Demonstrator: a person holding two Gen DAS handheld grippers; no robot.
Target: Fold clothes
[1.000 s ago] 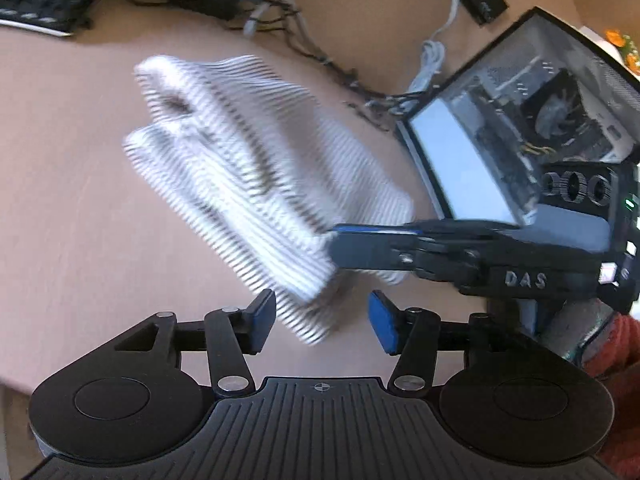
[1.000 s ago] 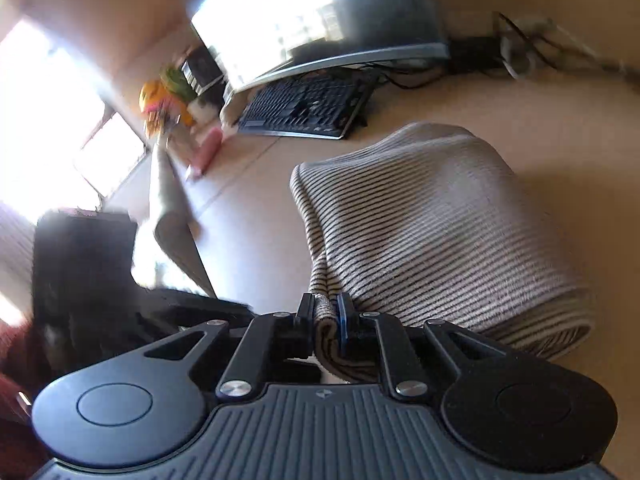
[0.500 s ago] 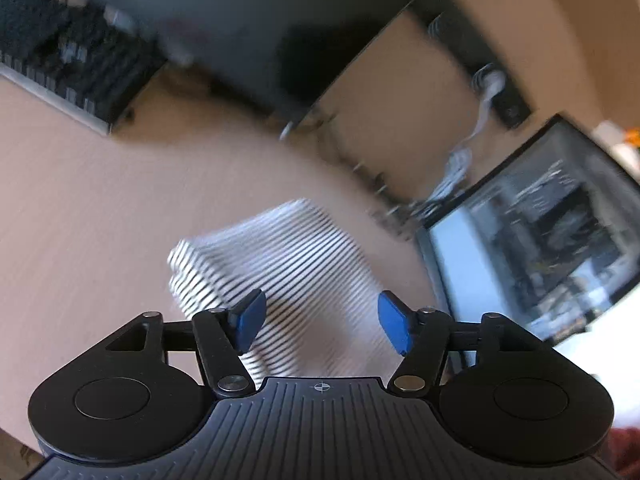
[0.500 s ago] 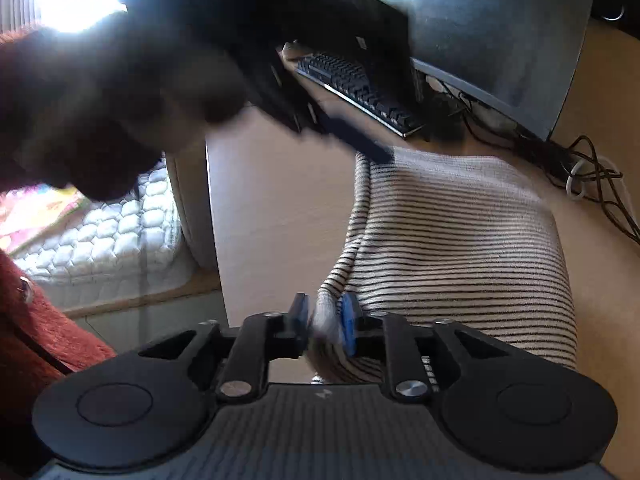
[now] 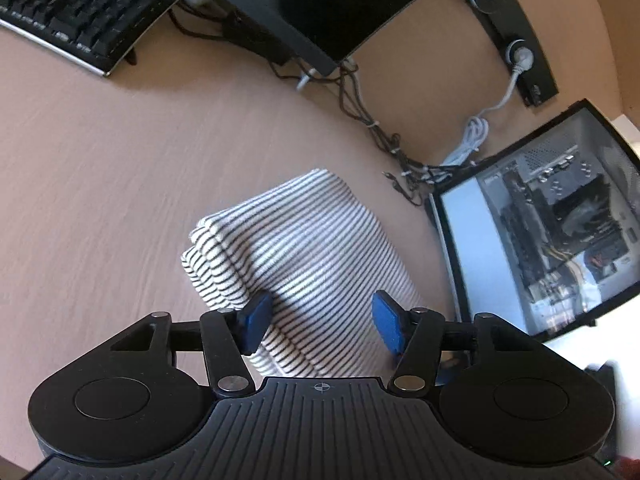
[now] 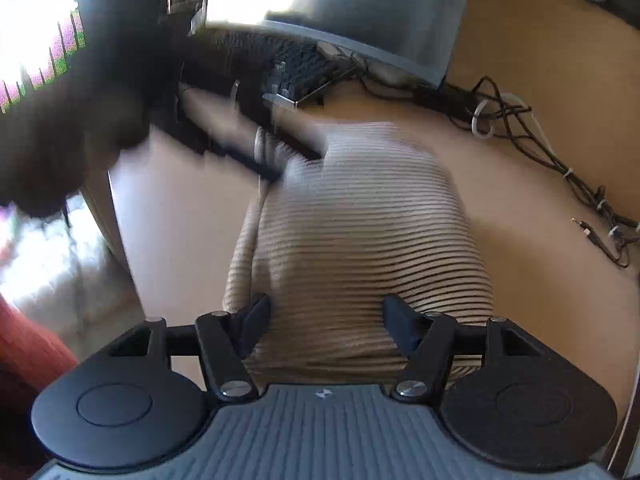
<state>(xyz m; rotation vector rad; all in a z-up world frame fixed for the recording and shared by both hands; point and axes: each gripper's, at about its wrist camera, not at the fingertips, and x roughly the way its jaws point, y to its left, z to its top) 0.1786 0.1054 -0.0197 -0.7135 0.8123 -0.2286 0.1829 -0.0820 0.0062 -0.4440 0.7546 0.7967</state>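
Right claw (image 6: 324, 320) is opening, the shirt (image 6: 360, 232) loose between its pads; left claw (image 5: 320, 320) half-open, empty. Soft, light, floppy (layers slide): I'd pinch the folded edge nearest the keyboard (image 5: 80, 12).

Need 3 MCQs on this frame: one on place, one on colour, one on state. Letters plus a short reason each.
1. Where does the garment lie?
A. on the desk
B. on the keyboard
C. over the monitor

2. What pattern does the garment have?
A. plain red
B. light with thin dark stripes
C. blue checks

3. How is the right gripper?
A. clamped on a fold
B. jaws apart, pressing nothing
C. holding a cable

Answers:
1 A: it sits folded on the tan desk, short of the keyboard and monitor.
2 B: thin dark lines run across pale fabric in both views.
3 B: its jaws are opening, with cloth showing between and below them but neither pad pinching it.
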